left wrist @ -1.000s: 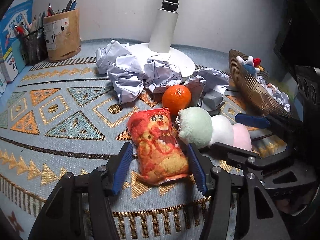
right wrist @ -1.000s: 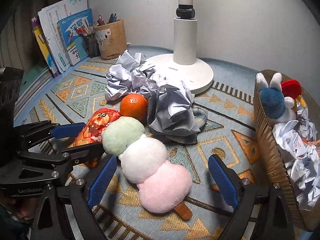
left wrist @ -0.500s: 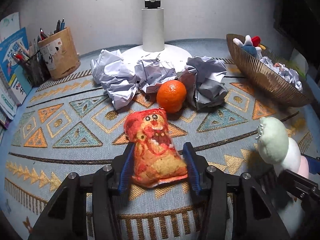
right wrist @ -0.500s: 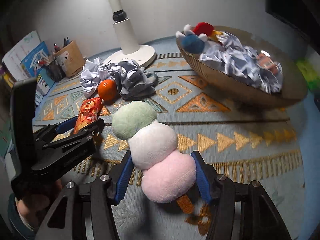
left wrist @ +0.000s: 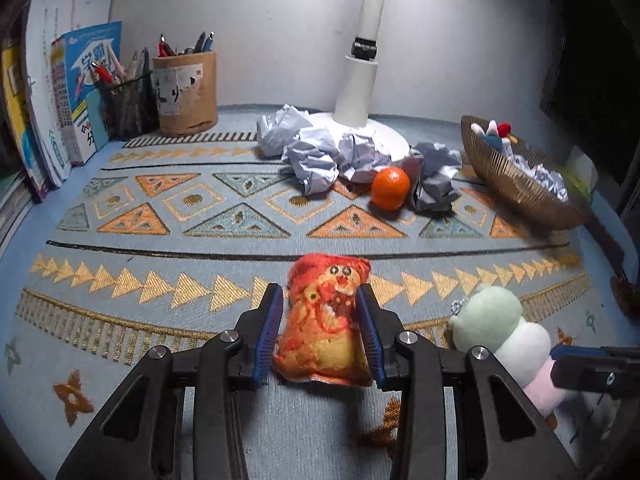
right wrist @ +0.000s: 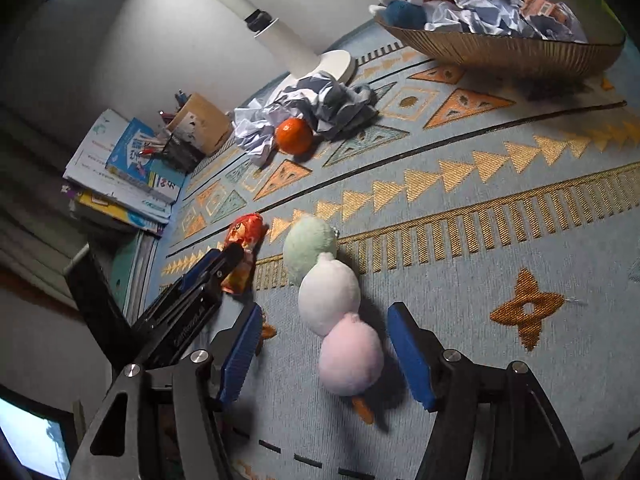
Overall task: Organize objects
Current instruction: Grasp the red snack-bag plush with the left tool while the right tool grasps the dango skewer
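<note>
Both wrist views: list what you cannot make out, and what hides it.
- Left wrist view: the plush dango skewer's pink end, covered by the right gripper.
- Left wrist view: the snack bag's sides, behind the left gripper's blue pads.
- Right wrist view: the woven basket's floor, buried under crumpled paper.
- Both views: print on the books, too small.

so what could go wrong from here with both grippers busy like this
1. The left gripper pinches only the soft orange snack bag; it could slip out or get crushed.
2. The right gripper is open around the three-ball plush, and shutting on the pink end alone may let the rest droop.
3. The two grippers work close together, so lifting both risks a collision.
</note>
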Demonstrator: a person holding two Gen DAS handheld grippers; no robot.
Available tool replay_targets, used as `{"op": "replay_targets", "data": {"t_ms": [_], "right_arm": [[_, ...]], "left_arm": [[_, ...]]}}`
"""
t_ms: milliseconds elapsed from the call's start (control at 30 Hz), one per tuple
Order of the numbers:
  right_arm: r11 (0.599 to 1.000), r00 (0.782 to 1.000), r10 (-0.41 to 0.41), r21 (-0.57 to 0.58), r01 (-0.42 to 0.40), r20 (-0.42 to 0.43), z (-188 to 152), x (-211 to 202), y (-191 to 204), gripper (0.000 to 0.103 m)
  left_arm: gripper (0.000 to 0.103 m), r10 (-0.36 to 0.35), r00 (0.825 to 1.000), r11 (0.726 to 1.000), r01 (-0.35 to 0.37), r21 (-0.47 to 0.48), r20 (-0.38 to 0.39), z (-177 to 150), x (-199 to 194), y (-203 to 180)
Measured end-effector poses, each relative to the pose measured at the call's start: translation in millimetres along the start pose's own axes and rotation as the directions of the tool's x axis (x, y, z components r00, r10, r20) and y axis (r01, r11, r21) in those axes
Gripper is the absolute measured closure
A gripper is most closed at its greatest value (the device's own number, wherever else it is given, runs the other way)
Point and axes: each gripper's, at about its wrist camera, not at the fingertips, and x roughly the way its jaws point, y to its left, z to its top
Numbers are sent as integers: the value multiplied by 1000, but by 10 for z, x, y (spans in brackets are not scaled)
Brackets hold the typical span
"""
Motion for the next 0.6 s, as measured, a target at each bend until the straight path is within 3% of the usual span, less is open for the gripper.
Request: {"op": "replay_targets", "data": {"t_ms": [67,133,200,333,400,467,600], "right_arm": [[995,999,-51,-85,52,13,-41,-40,58,39],[979,993,-109,-168,114,43,-54,-71,99,31],[944,984,-162,-280,177,74,-48,-19,173,24],[858,957,-275,-426,288,95,1,219,202,23],[873,969,-239,-422,244,67,36,282,151,23],[888,975,-214,-403,220,61,37,312,121,23],[889,979,-194,-408,205,69,-26,360,150,23]], "left_arm": [[68,7,1000,1000,-7,13,4,-11,-15,-29],[68,-10,1000,999,10,30,12,-22,-19,-79],[68,-31,999,999,30,31,19,-19,-36,-83],[68,-33,999,999,33,17,9,-29,-27,-63],[67,-37,999,999,37,21,-9,-37,-4,-75],[59,-30,998,999,32,30,-64,-48,80,-103],[58,20,997,997,-14,82,-78,-68,105,-200]]}}
